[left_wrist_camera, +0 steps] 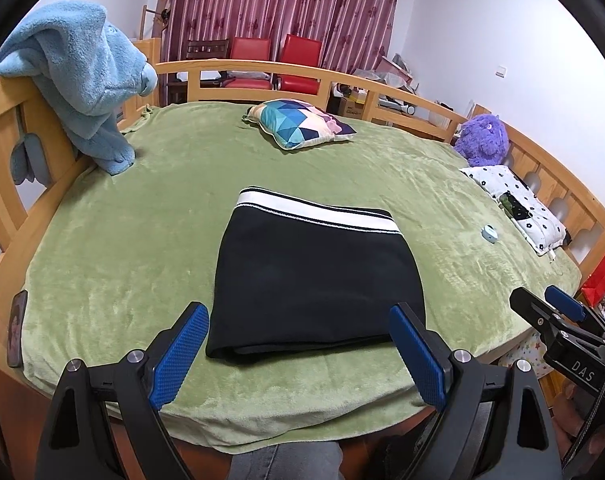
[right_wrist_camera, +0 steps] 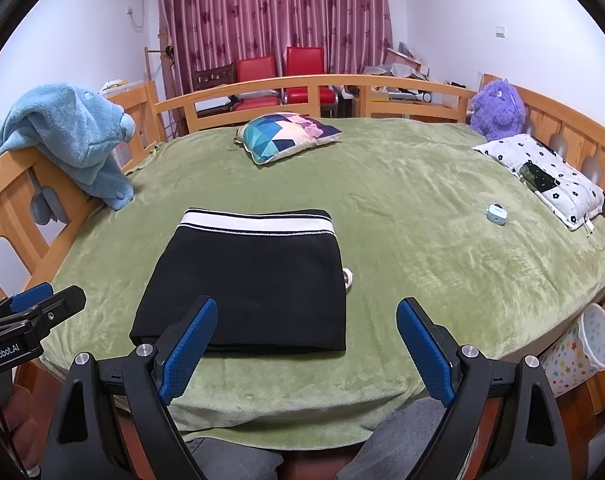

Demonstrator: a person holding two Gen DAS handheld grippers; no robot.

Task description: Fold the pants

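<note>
Nearby, geometric pillow [left_wrist_camera: 298, 122], small blue case [right_wrist_camera: 495, 212], clear of folded pants [left_wrist_camera: 310, 276]

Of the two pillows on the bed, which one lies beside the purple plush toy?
The white pillow with small black flowers, at the right rail next to the purple plush toy. The colourful triangle-pattern pillow lies alone near the far rail.

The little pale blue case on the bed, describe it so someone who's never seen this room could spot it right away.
Start at the wooden-railed bed with the green fleece blanket. Look toward its right side, short of the white flower-print pillow by the rail. The small rounded pale blue case lies alone on bare blanket there, far smaller than the folded black pants with a white waistband at the middle.
</note>
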